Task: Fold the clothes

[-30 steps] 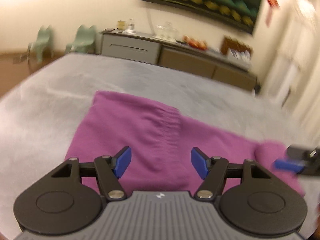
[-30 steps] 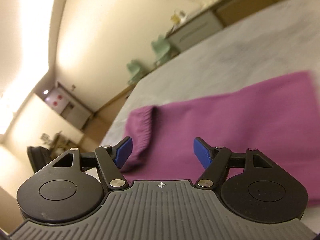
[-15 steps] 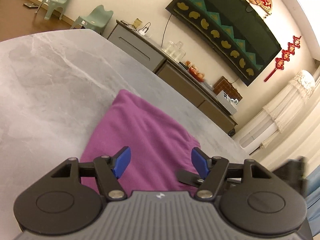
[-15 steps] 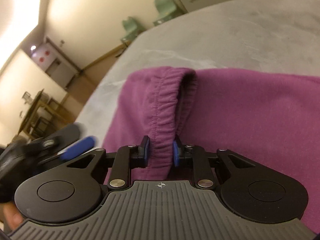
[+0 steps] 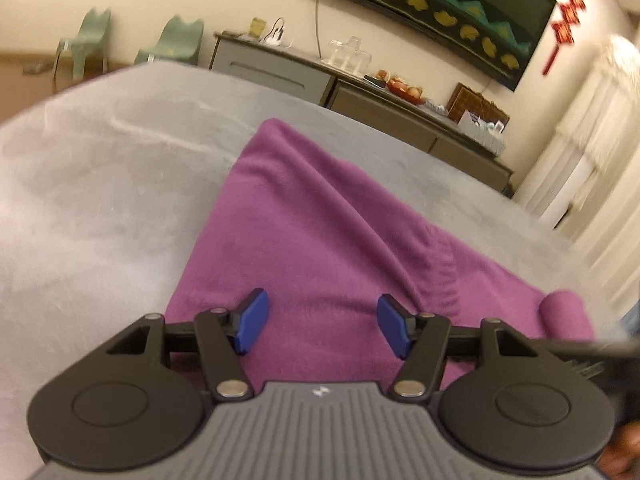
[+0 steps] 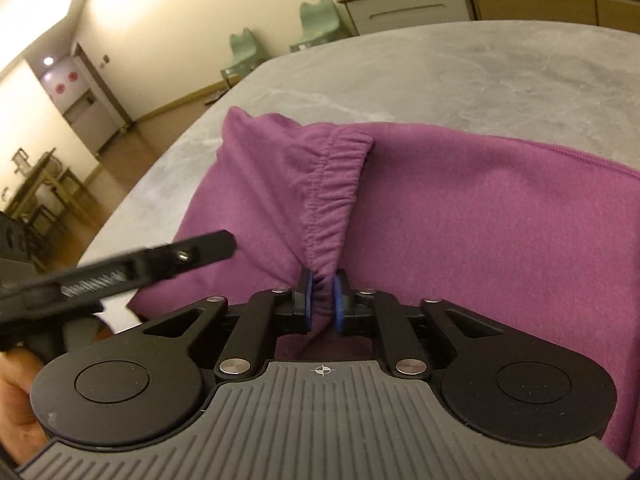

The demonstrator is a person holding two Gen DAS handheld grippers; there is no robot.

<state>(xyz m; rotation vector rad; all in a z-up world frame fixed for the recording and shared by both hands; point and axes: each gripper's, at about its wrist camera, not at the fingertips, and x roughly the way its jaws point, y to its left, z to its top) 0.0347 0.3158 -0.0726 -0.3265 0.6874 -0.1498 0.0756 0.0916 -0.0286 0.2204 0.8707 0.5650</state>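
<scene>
A purple garment (image 5: 316, 232) lies on a grey marbled table (image 5: 100, 184). In the left wrist view my left gripper (image 5: 319, 326) hovers open just above the cloth's near part, nothing between its blue pads. In the right wrist view my right gripper (image 6: 322, 302) is shut on the garment's elastic hem (image 6: 336, 188), which rises in a gathered ridge from the pads. The rest of the purple garment (image 6: 480, 220) spreads flat to the right. The left gripper's black body (image 6: 120, 272) reaches in from the left edge, blurred, held by a hand (image 6: 16, 396).
A grey and brown sideboard (image 5: 360, 96) with jars and fruit stands beyond the table's far edge. Two green chairs (image 5: 172, 40) stand at the back left. White curtains (image 5: 592, 128) hang at the right. Bare table (image 6: 480, 64) stretches behind the garment.
My right gripper went from open to shut on the elastic hem and has lifted it. The left gripper has stayed open and swung over the cloth, its view tilting.
</scene>
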